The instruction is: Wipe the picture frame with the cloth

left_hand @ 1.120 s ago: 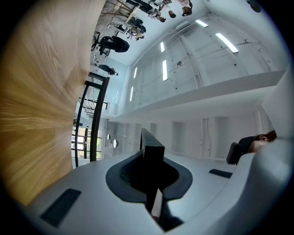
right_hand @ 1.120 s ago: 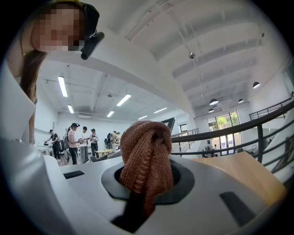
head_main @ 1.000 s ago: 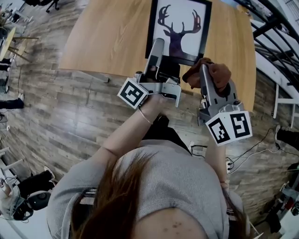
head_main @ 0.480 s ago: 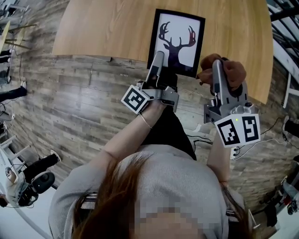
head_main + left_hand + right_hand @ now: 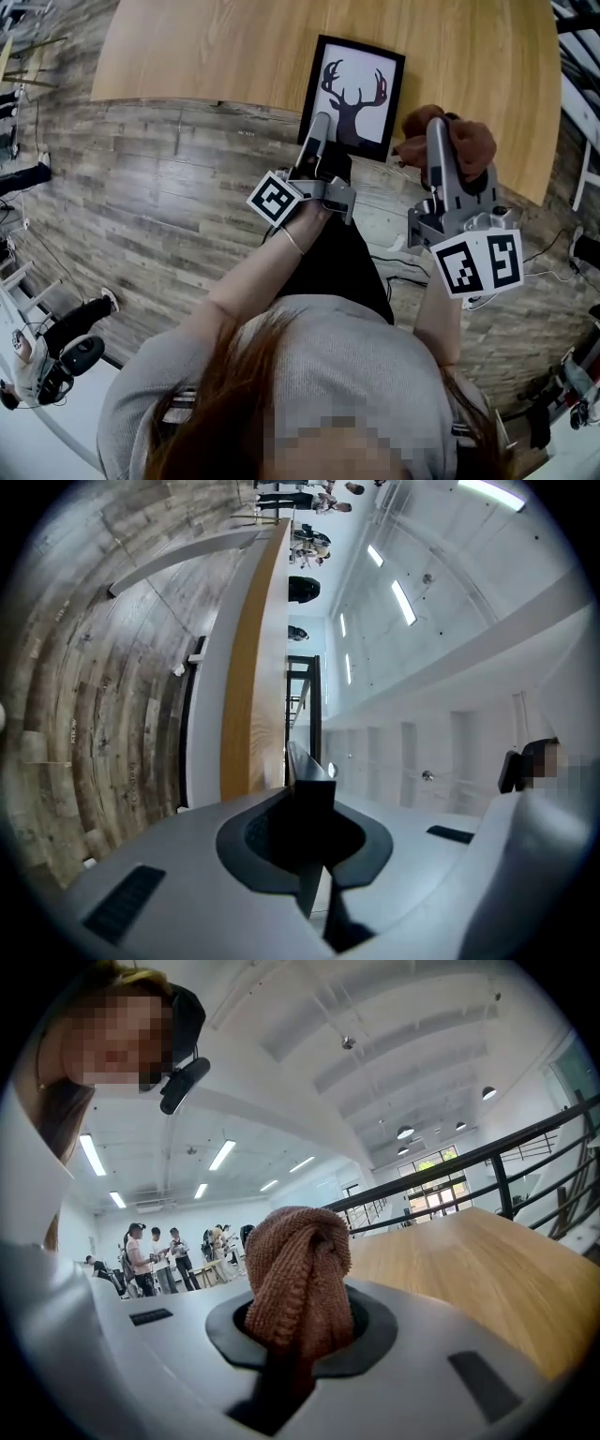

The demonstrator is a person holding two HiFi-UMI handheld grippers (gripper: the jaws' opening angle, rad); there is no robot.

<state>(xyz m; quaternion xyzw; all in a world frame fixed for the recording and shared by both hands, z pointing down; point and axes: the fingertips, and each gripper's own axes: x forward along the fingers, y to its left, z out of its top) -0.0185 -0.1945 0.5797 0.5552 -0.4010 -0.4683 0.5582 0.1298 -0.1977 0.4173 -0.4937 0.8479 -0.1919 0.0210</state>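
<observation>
The left hand-held gripper [image 5: 321, 122] [image 5: 314, 785] has sunk since the earlier frame, carrying the picture frame [image 5: 354, 94] [image 5: 305, 764] down with it, so we now see the frame smaller against the desk [image 5: 206, 56]. Its jaws are clamped tight on the frame's near edge, which they hide from above. Its own view shows the frame only edge-on. We cannot tell whether the frame touches the desk. Further right, the right hand-held gripper [image 5: 436, 127] [image 5: 300, 1330] pinches the brown cloth [image 5: 466, 141] [image 5: 300, 1269], which is partly hidden behind it.
</observation>
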